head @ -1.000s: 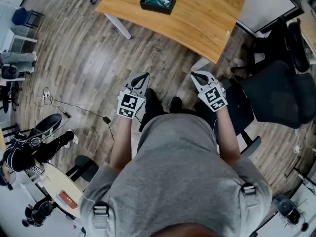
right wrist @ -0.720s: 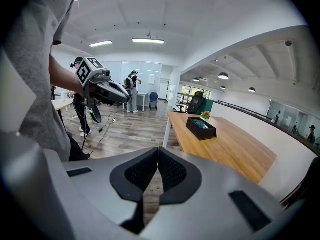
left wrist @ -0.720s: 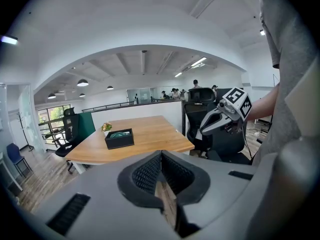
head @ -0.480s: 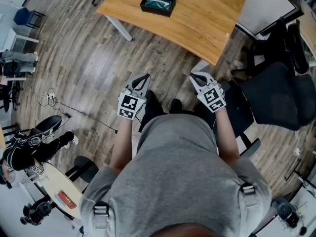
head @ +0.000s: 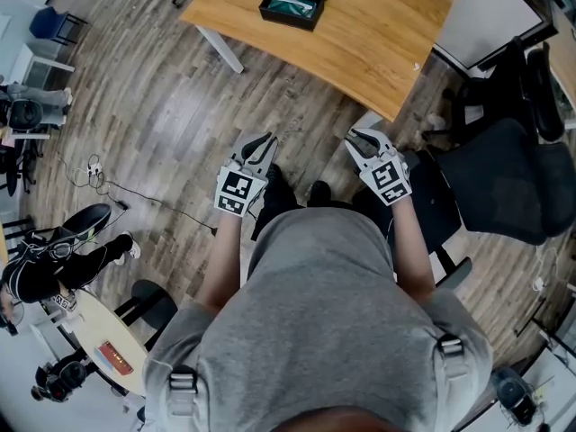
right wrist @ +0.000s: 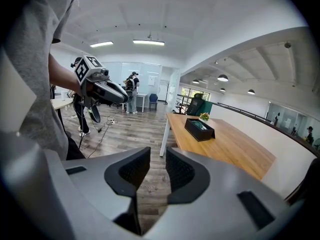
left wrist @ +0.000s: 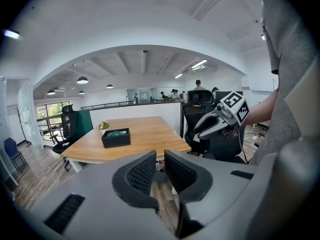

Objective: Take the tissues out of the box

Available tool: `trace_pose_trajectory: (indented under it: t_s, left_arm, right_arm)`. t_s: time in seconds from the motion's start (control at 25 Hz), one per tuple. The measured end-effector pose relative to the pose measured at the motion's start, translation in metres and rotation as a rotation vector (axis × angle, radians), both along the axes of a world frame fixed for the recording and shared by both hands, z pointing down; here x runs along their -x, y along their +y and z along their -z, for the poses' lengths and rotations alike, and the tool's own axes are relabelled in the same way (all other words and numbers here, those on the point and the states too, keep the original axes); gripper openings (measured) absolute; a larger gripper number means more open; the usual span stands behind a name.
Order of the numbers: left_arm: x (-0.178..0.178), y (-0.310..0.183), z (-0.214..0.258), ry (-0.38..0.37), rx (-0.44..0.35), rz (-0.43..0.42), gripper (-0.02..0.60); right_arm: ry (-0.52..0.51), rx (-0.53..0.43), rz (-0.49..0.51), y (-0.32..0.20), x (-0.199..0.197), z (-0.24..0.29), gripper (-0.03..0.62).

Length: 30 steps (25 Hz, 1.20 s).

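Observation:
A black open-topped box (head: 292, 6) with teal tissue inside stands on the wooden table (head: 378, 34), far from both grippers. My left gripper (head: 263, 140) and right gripper (head: 355, 137) hover side by side over the floor in front of my chest and point toward the table. The left gripper view shows the box (left wrist: 116, 137) beyond the left gripper (left wrist: 160, 165), whose jaws have just been opening to a narrow gap. The right gripper (right wrist: 158, 167) has just been opening wider, and the box (right wrist: 199, 129) lies ahead on the right. Nothing is between either pair of jaws.
A black office chair (head: 504, 178) stands right of me beside the table's corner. A cable (head: 135, 201) trails over the wood floor at left. A seated person (head: 54, 268) and a small round table (head: 99, 340) are at lower left. A white partition (head: 490, 7) borders the table.
The right gripper's jaws have parted visibly and the left's only slightly. Both hands have kept their place over the floor.

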<state>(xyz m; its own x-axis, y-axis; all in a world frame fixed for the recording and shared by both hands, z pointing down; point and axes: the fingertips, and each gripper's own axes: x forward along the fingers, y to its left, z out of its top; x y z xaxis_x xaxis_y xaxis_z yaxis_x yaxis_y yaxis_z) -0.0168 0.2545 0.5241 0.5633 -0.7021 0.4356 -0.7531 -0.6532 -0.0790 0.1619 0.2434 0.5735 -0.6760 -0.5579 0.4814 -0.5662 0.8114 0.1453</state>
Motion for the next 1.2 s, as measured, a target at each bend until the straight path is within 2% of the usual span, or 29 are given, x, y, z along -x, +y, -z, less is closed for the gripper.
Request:
trace_pose_trajectory:
  t_s: [0.08, 0.24, 0.36, 0.56, 1.2]
  left_arm:
    - [0.002, -0.001, 0.001, 0.007, 0.005, 0.012, 0.09]
    - [0.004, -0.003, 0.003, 0.004, 0.001, 0.021, 0.127]
    - [0.005, -0.003, 0.003, 0.009, 0.011, 0.026, 0.186]
    - [0.005, -0.008, 0.009, 0.031, -0.004, 0.036, 0.23]
    - [0.012, -0.012, 0.016, 0.039, 0.007, 0.047, 0.238]
  right_arm:
    - [0.009, -0.005, 0.0, 0.001, 0.001, -0.002, 0.13]
    - [0.012, 0.005, 0.001, 0.001, 0.002, -0.007, 0.183]
    - [0.008, 0.004, -0.003, -0.002, 0.002, -0.006, 0.243]
    - [0.0, -0.006, -0.01, -0.009, 0.004, -0.002, 0.294]
    - [-0.007, 0.01, 0.007, -0.014, 0.012, -0.006, 0.298]
